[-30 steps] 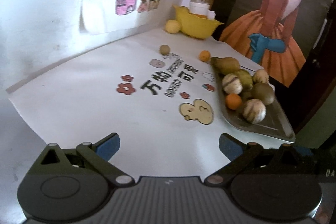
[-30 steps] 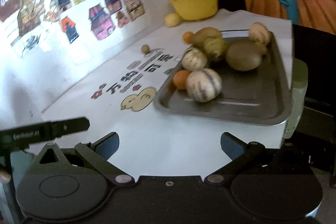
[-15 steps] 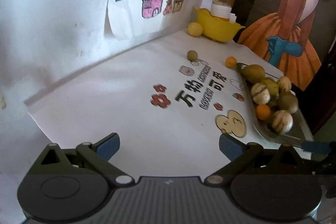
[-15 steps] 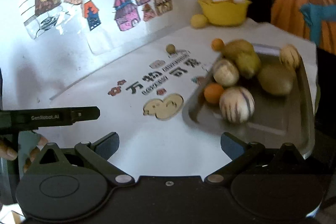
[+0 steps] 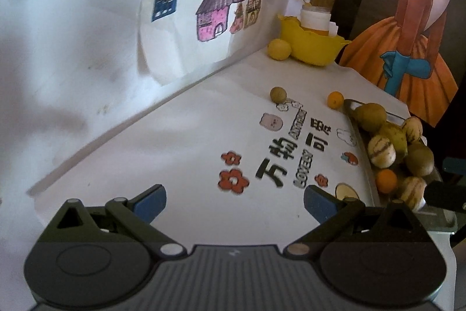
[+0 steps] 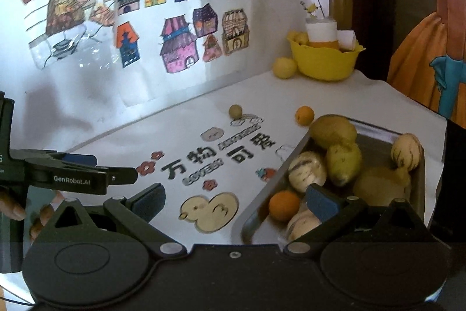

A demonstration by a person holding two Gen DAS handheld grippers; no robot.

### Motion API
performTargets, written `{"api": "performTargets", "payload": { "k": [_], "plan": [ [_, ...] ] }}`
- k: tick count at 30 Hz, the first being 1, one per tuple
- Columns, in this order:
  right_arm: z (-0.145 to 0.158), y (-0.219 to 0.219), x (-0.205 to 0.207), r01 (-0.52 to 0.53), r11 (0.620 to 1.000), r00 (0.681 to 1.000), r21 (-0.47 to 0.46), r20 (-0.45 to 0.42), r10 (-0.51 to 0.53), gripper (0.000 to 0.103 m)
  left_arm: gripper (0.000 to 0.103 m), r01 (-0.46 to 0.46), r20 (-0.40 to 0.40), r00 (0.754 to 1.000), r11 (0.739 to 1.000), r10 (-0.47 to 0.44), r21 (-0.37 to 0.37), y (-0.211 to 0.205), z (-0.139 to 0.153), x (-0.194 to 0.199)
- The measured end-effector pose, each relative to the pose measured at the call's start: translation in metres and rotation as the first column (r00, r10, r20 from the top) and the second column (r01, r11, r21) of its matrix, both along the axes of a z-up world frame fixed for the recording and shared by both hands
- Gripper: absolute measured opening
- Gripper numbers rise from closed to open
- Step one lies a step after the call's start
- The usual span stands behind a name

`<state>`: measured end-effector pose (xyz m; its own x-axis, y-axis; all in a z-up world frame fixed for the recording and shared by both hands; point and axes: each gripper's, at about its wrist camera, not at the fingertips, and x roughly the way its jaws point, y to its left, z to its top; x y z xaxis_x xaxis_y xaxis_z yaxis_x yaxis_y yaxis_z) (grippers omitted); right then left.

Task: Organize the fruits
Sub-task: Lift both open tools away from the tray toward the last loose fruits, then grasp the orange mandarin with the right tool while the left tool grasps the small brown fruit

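On table (image 6: 291, 95): 3 loose fruits | tray (image 6: 375, 133): 7 fruits | both grippers (image 5: 234, 201) (image 6: 236, 201) wide, empty

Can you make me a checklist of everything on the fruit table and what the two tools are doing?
Surface: white table cover with printed flowers, a duck and writing.
Job's things: metal tray holding several fruits; small orange, small brown fruit and yellow fruit loose on the cover.
Clutter: yellow bowl holding containers at the back.
Grippers: left tool open, empty; right tool open, empty, near the tray.
Cables: nothing seen.
Surroundings: house drawings on the wall.
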<state>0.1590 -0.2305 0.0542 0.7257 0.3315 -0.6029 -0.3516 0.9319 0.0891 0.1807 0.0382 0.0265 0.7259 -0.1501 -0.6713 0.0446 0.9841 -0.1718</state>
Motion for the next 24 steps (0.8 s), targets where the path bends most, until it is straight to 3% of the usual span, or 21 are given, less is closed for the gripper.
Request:
{"api": "performTargets", "payload": {
  "k": [9, 17, 24],
  "plan": [
    [0.004, -0.028, 0.023, -0.018, 0.998, 0.997, 0.058, 0.08, 0.013, 0.102, 0.103, 0.062, 0.054, 0.996, 0.994, -0.067, 0.095, -0.022, 0.01, 0.033],
    [0.019, -0.034, 0.076, -0.038, 0.996, 0.985, -0.078, 0.167, 0.051, 0.102, 0.103, 0.139, 0.119, 0.981, 0.985, -0.151, 0.104, -0.034, 0.009, 0.076],
    [0.001, -0.023, 0.141, -0.1, 0.967, 0.985, -0.232, 0.117, 0.13, 0.102, 0.102, 0.178, 0.137, 0.971, 0.975, -0.196, 0.13, -0.044, -0.003, 0.121]
  ]
}}
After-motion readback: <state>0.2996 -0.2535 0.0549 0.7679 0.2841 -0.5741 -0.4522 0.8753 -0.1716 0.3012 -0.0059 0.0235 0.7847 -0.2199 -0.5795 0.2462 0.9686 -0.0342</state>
